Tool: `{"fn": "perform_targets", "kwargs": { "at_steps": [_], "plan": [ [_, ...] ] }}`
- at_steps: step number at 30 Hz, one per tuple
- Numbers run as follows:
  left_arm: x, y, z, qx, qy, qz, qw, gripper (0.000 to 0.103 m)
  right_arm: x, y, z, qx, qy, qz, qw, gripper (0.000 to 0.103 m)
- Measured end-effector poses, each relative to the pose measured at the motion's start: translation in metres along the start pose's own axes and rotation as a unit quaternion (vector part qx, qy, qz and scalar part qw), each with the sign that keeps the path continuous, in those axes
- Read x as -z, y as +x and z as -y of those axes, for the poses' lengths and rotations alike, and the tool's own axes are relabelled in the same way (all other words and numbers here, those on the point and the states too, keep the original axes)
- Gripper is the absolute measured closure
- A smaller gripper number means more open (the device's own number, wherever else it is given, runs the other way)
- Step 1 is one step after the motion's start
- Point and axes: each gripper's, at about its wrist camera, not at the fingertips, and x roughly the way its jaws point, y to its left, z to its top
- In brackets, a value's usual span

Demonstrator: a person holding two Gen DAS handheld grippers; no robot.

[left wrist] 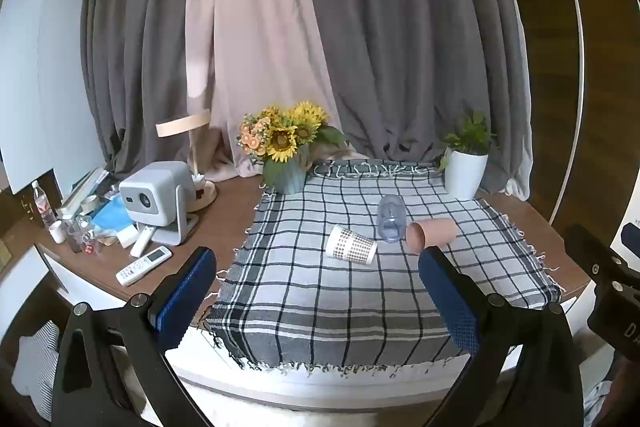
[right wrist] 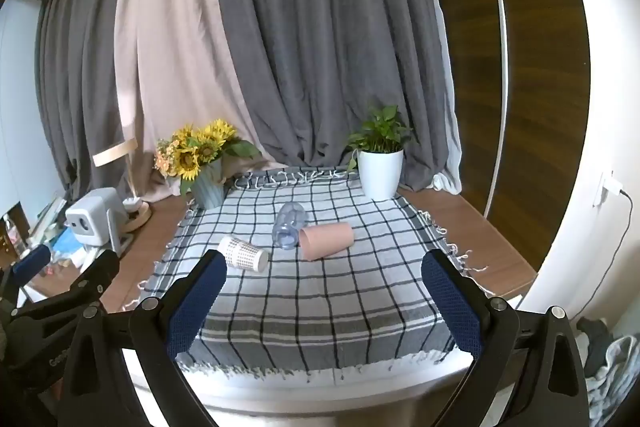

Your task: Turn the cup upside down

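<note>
Cups lie in a loose row on the checked cloth: a white dotted paper cup on its side at the left, a clear plastic cup on its side in the middle, and a pink cup on its side at the right. The clear one is hard to read; you can see its mouth turned toward you, but its far end blurs into the cloth pattern. It lies just beside the pink cup's mouth, and you cannot tell whether they touch.

Your left gripper hangs over the near part of the cloth with its jaws spread wide and nothing between them. Your right gripper is the same: jaws wide apart, holding nothing, well short of the cups. In the left wrist view, the right finger's tip overlaps the pink cup's lower edge.

The cloth's fringed near edge hangs over the front of the bench. Bare wood shows to the right of the cloth. At the back corners stand a sunflower vase and a white potted plant, well apart from the cups. Left of the cloth, the bench carries a small projector and a remote control; the smaller clutter behind them is too small to make out.
</note>
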Motion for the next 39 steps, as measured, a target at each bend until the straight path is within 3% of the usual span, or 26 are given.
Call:
{"fn": "perform_targets", "kwargs": {
  "at_steps": [39],
  "plan": [
    [-0.003, 0.012, -0.002, 0.022, -0.01, -0.005, 0.9997, 0.0, -0.002, 0.01, -0.004, 0.001, 0.013, 0.001, 1.0, 0.004]
  ]
}}
